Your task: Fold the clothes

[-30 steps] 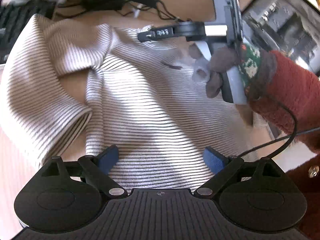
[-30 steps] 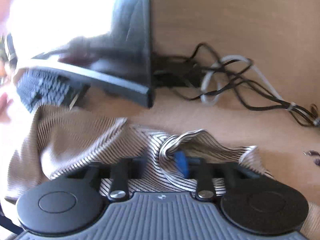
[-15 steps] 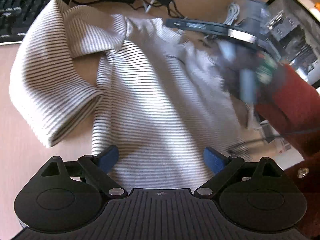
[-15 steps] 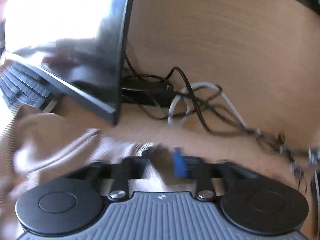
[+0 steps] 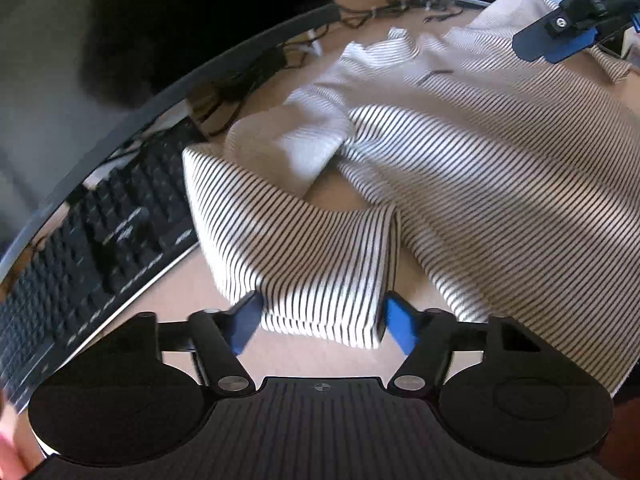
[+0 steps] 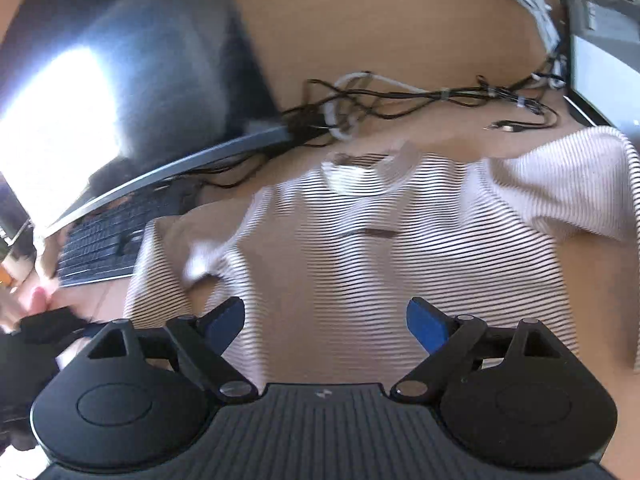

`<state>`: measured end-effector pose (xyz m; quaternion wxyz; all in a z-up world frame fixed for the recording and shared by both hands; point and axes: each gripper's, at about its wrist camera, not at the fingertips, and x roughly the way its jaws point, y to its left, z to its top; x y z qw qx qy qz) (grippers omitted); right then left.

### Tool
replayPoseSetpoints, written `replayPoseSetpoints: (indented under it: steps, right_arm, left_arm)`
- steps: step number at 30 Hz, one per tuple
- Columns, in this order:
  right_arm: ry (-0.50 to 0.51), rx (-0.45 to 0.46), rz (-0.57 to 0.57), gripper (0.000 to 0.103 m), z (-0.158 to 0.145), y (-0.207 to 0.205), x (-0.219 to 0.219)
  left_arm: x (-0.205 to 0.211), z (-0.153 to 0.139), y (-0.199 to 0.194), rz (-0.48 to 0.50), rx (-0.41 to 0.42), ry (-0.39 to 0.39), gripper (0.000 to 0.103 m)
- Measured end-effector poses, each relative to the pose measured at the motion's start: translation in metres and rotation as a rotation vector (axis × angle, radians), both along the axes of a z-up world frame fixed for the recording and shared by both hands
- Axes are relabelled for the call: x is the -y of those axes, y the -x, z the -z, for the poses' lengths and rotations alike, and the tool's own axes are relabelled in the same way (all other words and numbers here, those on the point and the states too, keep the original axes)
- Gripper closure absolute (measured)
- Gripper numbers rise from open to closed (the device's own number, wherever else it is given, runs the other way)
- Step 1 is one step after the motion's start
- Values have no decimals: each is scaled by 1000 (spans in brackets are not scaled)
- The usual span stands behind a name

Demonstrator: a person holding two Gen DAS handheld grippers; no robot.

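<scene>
A striped white-and-black T-shirt point(image 5: 480, 168) lies spread on the wooden desk; it also shows in the right wrist view point(image 6: 380, 240) with its collar point(image 6: 360, 168) at the far side. My left gripper point(image 5: 320, 320) is open, its blue pads on either side of the cuff of the left sleeve point(image 5: 320, 292). My right gripper point(image 6: 324, 320) is open and empty, hovering above the shirt's body. The right gripper also shows at the top right of the left wrist view point(image 5: 560, 40).
A black keyboard point(image 5: 100, 248) lies left of the shirt, under the curved edge of a monitor point(image 5: 180, 84). A tangle of cables point(image 6: 400, 100) lies on the desk point(image 6: 360, 20) beyond the collar. A computer case point(image 6: 600, 40) stands at the far right.
My right gripper has let go of the shirt's collar, opened and pulled back above the shirt. My left gripper has swung left to the sleeve cuff.
</scene>
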<state>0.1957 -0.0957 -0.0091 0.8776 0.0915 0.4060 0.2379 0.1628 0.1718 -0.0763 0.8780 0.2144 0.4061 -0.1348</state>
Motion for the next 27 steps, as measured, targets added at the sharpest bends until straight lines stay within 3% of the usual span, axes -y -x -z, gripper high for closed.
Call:
replayPoseSetpoints:
  steps: [1,2,3,4,6,8,12,15,19,22,25,27]
  right_arm:
    - [-6,11,-16,35,-6,5,-5]
    - [-8,19,-33,47,-11,9,-10]
    - [-6,23,-49,66,-16,11,-17]
    - [-5,23,-65,73,-20,13,-22]
    - [-35,9,-105,73,-26,13,-33]
    - [-69,-17,-157,73,-29,12,-45]
    - [-86,-64,-231,71,-27,8,-74]
    - [-193,-107,-236,64,-28,2,-87]
    - [-70,-125,-262,63,-19,-2,-114]
    - [-126,-259,-274,63,-1,-7,-116]
    - [-243,-436,-211,65,26,-21,-119]
    - [-294,-522,-156,66,43,-29,-124]
  left_arm:
    - [-4,-3,-4,-12,-3,31,85]
    - [-8,-7,-9,-39,-9,76,92]
    - [-14,-15,-16,-78,-9,137,92]
    - [-22,-24,-21,-114,-9,203,93]
    - [-37,-45,-22,-151,4,339,94]
    - [-42,-62,-20,-154,34,411,95]
    - [-49,-82,-16,-171,75,472,96]
    - [-50,-85,-13,-197,87,499,96]
    - [-56,-81,-10,-259,94,502,95]
    - [-69,-74,-6,-327,85,515,92]
    - [-82,-68,0,-393,61,554,88]
    - [-87,-66,5,-425,51,570,77]
